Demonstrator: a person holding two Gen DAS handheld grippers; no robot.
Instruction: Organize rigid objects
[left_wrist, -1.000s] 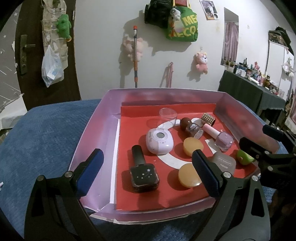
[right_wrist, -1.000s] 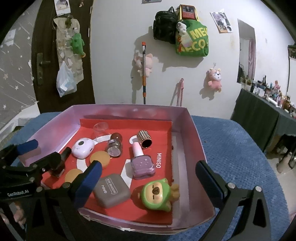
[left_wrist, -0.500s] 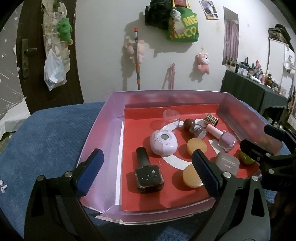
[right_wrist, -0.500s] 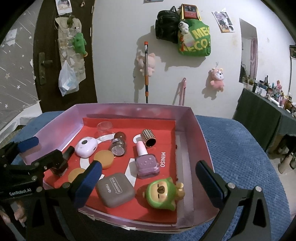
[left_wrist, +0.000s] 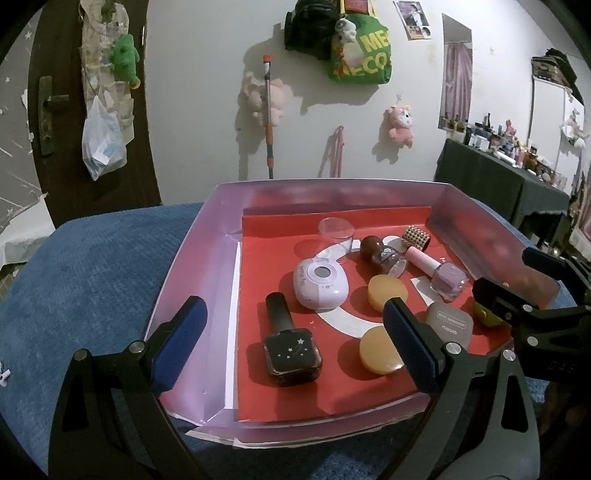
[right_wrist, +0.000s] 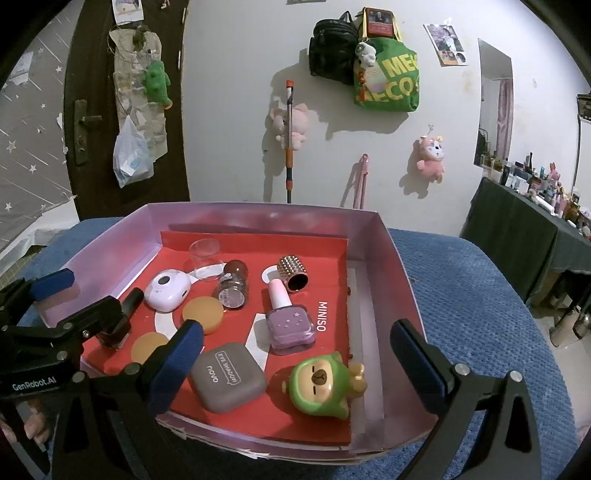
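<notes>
Pink tray (right_wrist: 380, 236) full of small rigid stuff on the blue cloth (right_wrist: 480, 295)

Both the left gripper (left_wrist: 291, 347) and right gripper (right_wrist: 295, 365) hang wide open and empty at the near edge. Inside: grey eyeshadow case (right_wrist: 229, 376), green bear figure (right_wrist: 321, 384) near right, lilac polish bottle (right_wrist: 288, 321), black polish bottle (left_wrist: 291, 350) near left.

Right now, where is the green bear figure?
In the right wrist view, the green bear figure lies in the tray's near right corner, just right of the grey eye shadow case and in front of the purple nail polish bottle.

Black hand-held gripper (right_wrist: 295, 362), blue pads (right_wrist: 173, 363), silver screws
</notes>
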